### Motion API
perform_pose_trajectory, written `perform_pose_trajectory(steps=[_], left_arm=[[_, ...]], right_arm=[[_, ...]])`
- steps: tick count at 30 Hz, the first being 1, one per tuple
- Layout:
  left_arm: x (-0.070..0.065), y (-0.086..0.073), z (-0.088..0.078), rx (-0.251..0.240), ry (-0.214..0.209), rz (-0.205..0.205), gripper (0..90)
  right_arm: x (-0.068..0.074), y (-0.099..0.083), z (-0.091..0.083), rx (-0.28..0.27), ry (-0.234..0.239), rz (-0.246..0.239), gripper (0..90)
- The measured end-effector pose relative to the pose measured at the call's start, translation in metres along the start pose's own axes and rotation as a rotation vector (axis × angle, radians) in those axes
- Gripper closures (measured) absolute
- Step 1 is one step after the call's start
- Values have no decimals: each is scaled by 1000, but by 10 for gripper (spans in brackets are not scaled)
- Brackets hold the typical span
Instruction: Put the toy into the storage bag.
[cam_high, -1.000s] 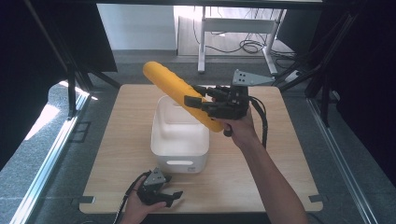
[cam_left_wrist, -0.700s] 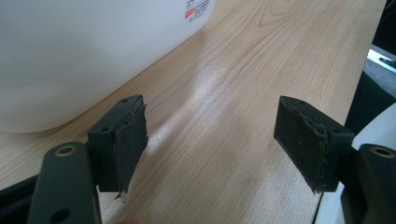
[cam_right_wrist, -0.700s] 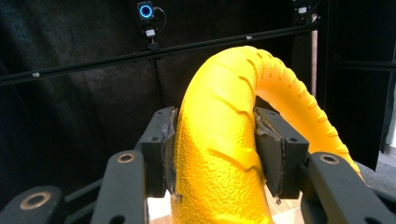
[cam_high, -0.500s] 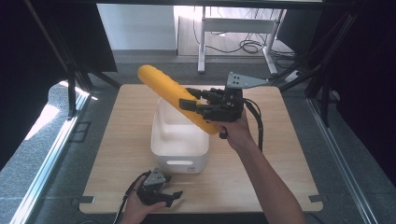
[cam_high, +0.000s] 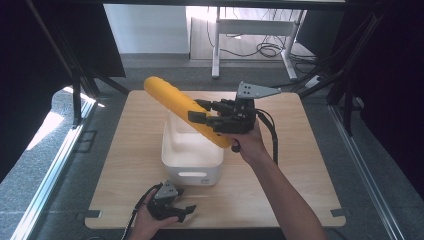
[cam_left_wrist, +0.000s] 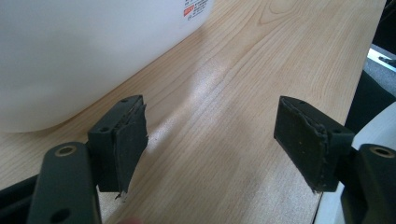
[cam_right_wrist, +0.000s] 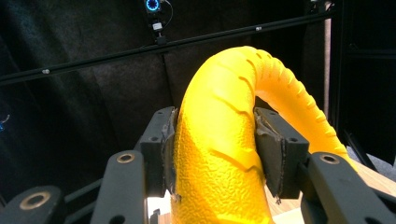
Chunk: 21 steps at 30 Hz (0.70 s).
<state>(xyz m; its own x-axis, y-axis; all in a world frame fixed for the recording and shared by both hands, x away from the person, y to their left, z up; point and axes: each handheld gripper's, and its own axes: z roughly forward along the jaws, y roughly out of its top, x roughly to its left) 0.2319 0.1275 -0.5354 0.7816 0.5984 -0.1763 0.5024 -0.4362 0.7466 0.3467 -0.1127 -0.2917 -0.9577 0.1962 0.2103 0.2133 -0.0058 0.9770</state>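
A long yellow banana-shaped toy (cam_high: 186, 110) hangs slantwise over the white bin (cam_high: 191, 150), its low end by the bin's right rim. My right gripper (cam_high: 201, 111) is shut on the toy near its lower half; in the right gripper view both pads squeeze the toy's pebbled yellow skin (cam_right_wrist: 217, 154). My left gripper (cam_high: 181, 212) rests on the table near the front edge, just in front of the bin, held by a hand. Its jaws stand open with bare wood between them (cam_left_wrist: 210, 140), and the bin's white wall (cam_left_wrist: 70, 51) curves close on its left.
The light wooden table (cam_high: 310, 165) has free room right and left of the bin. Dark frame posts and black curtains ring the table. A desk with cables stands on the floor beyond the far edge.
The right gripper has carried the yellow toy a little leftward, over the bin. The left gripper has stayed where it was.
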Motion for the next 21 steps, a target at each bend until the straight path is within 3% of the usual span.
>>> perform_pose_trajectory(steps=[21], left_arm=[[0,0,-1,-1,1,-2,257]], right_arm=[[-1,-19,5,-3,5,30,503]])
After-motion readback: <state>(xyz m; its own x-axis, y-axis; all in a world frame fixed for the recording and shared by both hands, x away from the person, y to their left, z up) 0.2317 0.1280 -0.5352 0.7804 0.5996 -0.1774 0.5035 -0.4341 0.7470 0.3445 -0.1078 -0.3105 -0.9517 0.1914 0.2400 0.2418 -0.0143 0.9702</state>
